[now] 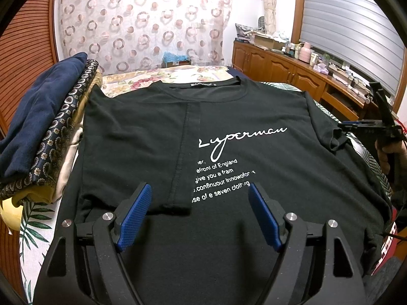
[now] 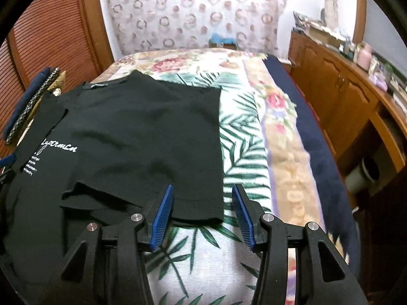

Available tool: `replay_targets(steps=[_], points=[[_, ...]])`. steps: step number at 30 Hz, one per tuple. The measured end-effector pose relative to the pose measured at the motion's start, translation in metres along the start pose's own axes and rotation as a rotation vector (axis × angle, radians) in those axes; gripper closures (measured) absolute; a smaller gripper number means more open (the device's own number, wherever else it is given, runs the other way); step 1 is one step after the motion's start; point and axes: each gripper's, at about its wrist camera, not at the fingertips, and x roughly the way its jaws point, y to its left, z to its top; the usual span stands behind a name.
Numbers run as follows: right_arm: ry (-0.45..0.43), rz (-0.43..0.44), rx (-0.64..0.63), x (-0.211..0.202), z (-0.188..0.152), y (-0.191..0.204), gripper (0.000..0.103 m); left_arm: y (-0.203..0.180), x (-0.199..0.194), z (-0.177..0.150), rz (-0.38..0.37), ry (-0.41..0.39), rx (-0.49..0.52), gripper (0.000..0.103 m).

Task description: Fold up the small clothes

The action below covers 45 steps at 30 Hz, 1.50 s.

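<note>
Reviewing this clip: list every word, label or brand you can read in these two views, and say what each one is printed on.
All on the black T-shirt, left edge of the print hidden by a fold:
"Lyperman", script, chest.
"efront of England"
"give you a fram"
"continuour innowofor"
"se of e seven cloth"
Neck label: white text, too small to read.
Right wrist view: the same print, blurred, unreadable.
Nothing readable on the cabinet clutter.

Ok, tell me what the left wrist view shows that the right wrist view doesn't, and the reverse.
Left only: the left sleeve folded over the print, the open left claw, and the right claw from outside.
Right only: the right sleeve lying flat on the bedspread, the open right claw's pad beside it.
Both: the black shirt, clothes pile, curtain, cabinet.
</note>
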Motion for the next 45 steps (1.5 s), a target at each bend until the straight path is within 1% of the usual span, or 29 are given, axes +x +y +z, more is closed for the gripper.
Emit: replay_targets(steps=[2,3,4,5,6,7,9,11,16,19,23,27,29,31,33,35,38,41,45], points=[[-0.01,0.005,0.001,0.002,0.003,-0.005,0.053,0.0,0.0,0.0,0.001,0.0,0.0,0.024],[-0.011,0.005,-0.004,0.002,0.004,-0.004,0.055,0.0,0.0,0.0,0.0,0.0,0.0,0.024],[-0.011,0.008,-0.018,0.001,0.006,-0.001,0.068,0.0,0.0,0.0,0.001,-0.001,-0.001,0.024],[-0.008,0.022,-0.036,0.003,0.008,0.001,0.075,0.0,0.0,0.0,0.001,-0.001,0.0,0.024],[-0.001,0.033,-0.051,0.006,0.011,-0.002,0.091,0.0,0.0,0.0,0.0,0.0,0.0,0.024],[0.01,0.044,-0.071,0.01,0.016,-0.001,0.099,0.0,0.0,0.001,0.0,0.0,0.0,0.024],[-0.004,0.072,-0.103,0.008,0.025,0.007,0.099,0.0,0.0,0.001,0.0,-0.002,0.0,0.024],[-0.027,0.078,-0.139,0.008,0.039,0.018,0.099,0.001,0.0,0.0,0.0,-0.003,-0.002,0.024],[-0.087,0.132,-0.228,0.007,0.076,0.058,0.099,0.002,0.001,-0.001,-0.003,-0.001,-0.004,0.024],[-0.103,0.158,-0.266,0.01,0.094,0.082,0.099,0.001,0.0,-0.001,-0.004,-0.001,-0.003,0.024],[-0.1,0.179,-0.285,0.023,0.118,0.107,0.099,0.002,-0.001,-0.001,-0.008,-0.002,-0.008,0.024],[-0.102,0.185,-0.262,0.035,0.135,0.116,0.099,0.003,-0.001,-0.001,-0.013,0.002,-0.016,0.024],[-0.104,0.19,-0.259,0.037,0.136,0.117,0.091,0.003,-0.001,-0.001,-0.014,0.001,-0.016,0.024],[-0.107,0.18,-0.262,0.036,0.135,0.117,0.071,0.003,0.0,-0.001,-0.013,0.001,-0.016,0.024],[-0.118,0.156,-0.268,0.033,0.131,0.116,0.061,0.003,0.0,-0.001,-0.013,0.002,-0.016,0.024],[-0.119,0.15,-0.266,0.029,0.124,0.112,0.06,0.003,-0.001,-0.001,-0.012,0.0,-0.015,0.024],[-0.097,0.129,-0.269,0.024,0.107,0.107,0.06,0.003,-0.001,-0.001,-0.012,0.0,-0.015,0.024],[-0.071,0.147,-0.294,0.018,0.089,0.108,0.06,0.003,0.0,-0.001,-0.011,0.001,-0.014,0.024],[-0.041,0.137,-0.299,0.023,0.071,0.101,0.06,0.004,-0.001,-0.001,-0.016,0.0,-0.016,0.024]])
